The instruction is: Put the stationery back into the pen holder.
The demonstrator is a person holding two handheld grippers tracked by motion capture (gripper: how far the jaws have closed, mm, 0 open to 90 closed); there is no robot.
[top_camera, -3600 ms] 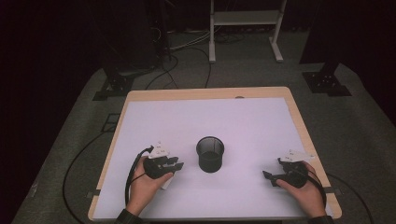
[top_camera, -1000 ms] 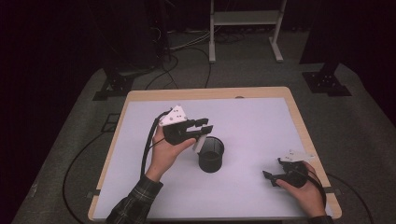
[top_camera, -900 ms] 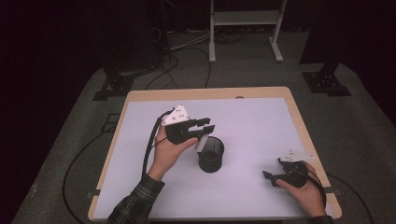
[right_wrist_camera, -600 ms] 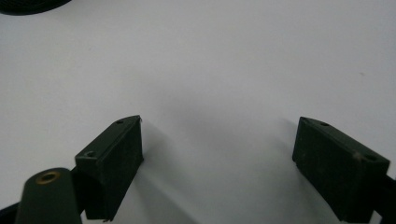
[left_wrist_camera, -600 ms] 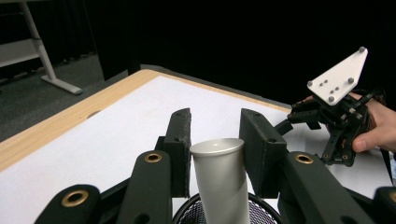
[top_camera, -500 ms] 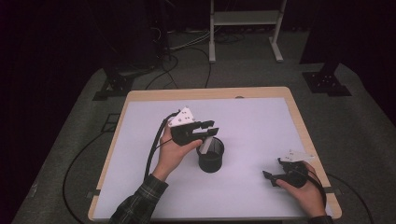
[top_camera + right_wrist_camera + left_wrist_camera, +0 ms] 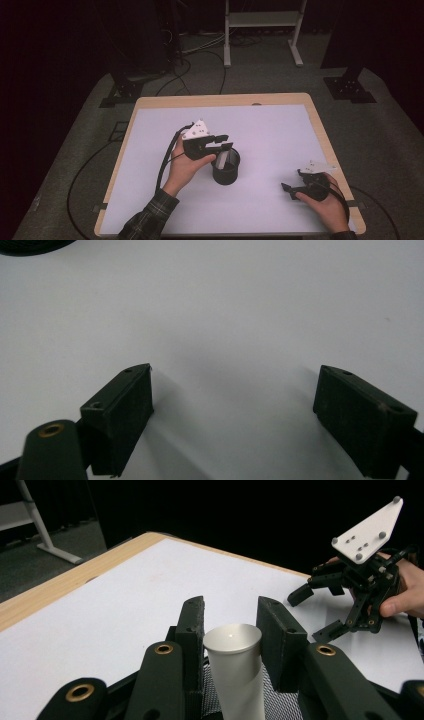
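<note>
At mid-worktop, a bit toward the person's side, the left claw [image 7: 223, 145] hovers over the black mesh cup [image 7: 226, 167], and in the left gripper view a white paper cup [image 7: 236, 665] stands between its jaws, base down inside the mesh cup. The jaws bracket the paper cup near its rim — the pads look to sit just at its walls, but whether they're truly pinching or only beside it I can't tell from this angle; the high view is too small to settle it.

Progress, as a judgement: the paper cup seems nested in the mesh cup w/ the left claw at the handover point, so either a final release or a first lift is what's left; nothing else looks pending.

The right claw [image 7: 292, 189] rests near the worktop's right front corner w/ jaws spread wide and nothing between them — well apart from the cups.

Room: the white worktop [image 7: 280, 125] is bare all round the cups, far edge and both side edges well off. Straight up is free. Main obstacle to the right is the right claw, though there's open room between.
</note>
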